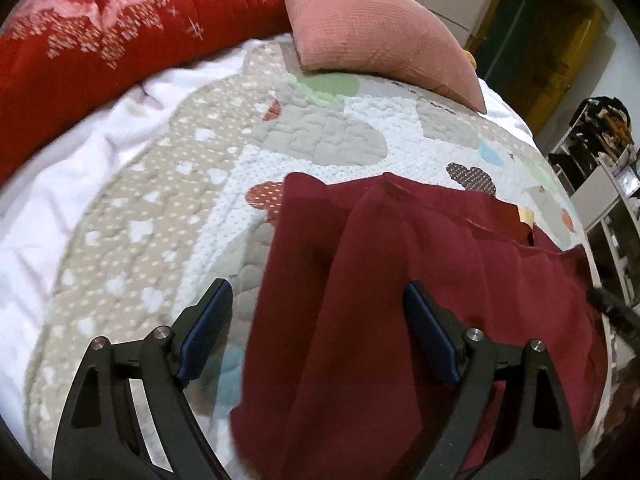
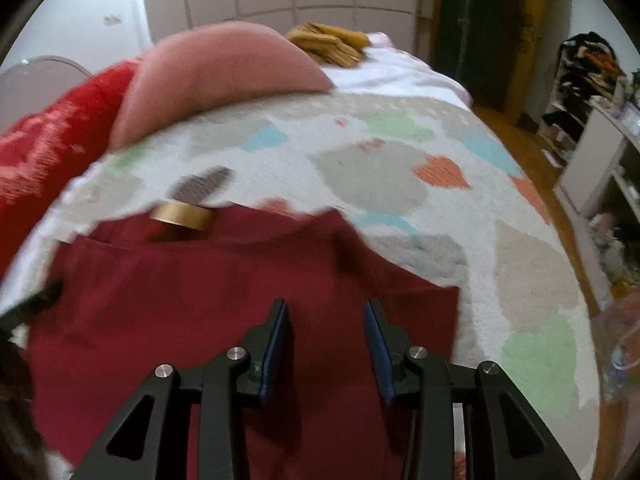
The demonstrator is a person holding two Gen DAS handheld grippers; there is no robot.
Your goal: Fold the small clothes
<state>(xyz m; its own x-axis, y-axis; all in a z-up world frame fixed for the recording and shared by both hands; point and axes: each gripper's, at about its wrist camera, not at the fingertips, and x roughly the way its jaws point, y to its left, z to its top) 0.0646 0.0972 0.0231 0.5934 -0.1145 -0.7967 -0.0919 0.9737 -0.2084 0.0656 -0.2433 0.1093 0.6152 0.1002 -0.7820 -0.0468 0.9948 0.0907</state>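
Observation:
A dark red garment (image 1: 400, 280) lies on the patterned quilt (image 1: 200, 184), with a folded flap along its left side and a tan label at its collar (image 1: 524, 216). My left gripper (image 1: 318, 300) is open above the garment's left edge and holds nothing. In the right wrist view the same garment (image 2: 200, 292) lies flat with its gold collar label (image 2: 182, 216) at the far edge. My right gripper (image 2: 326, 312) is open over the garment's right part and is empty. This view is motion blurred.
A pink cushion (image 1: 376, 28) and a red blanket (image 1: 100, 48) lie at the bed's far side. White sheet (image 1: 60, 160) shows on the left. Yellow cloth (image 2: 328, 44) sits at the far end. Shelves with clutter (image 2: 592, 92) stand to the right beyond the wooden floor.

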